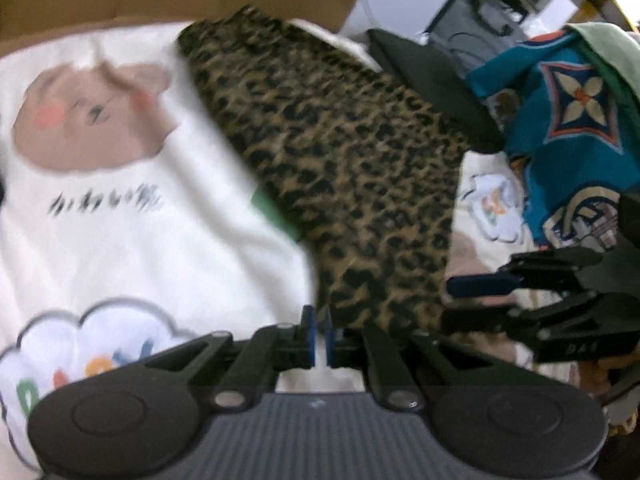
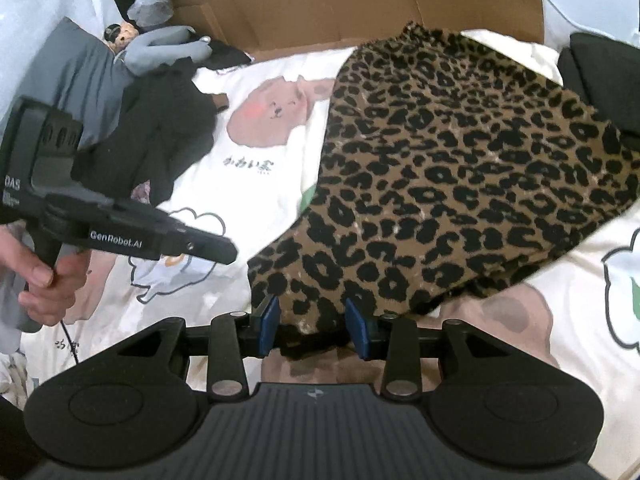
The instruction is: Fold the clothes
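A leopard-print garment (image 1: 340,152) (image 2: 460,168) lies spread on a white sheet printed with cartoon bears (image 1: 120,240) (image 2: 260,184). In the right wrist view my right gripper (image 2: 315,324) is open, its blue pads (image 2: 272,320) on either side of the garment's near hem, which sags between them. The left wrist view shows that gripper (image 1: 452,300) at the garment's lower right corner. My left gripper (image 1: 319,332) is shut, with only a thin slit between its pads, just short of the garment's near left corner. A hand (image 2: 40,280) holds it (image 2: 228,252) beside the garment's left edge.
A cardboard box (image 2: 360,0) stands behind the sheet. A black garment (image 2: 160,132) and a grey plush toy (image 2: 160,48) lie at far left. To the right are a black cushion (image 1: 432,80) and a teal patterned cloth (image 1: 560,120).
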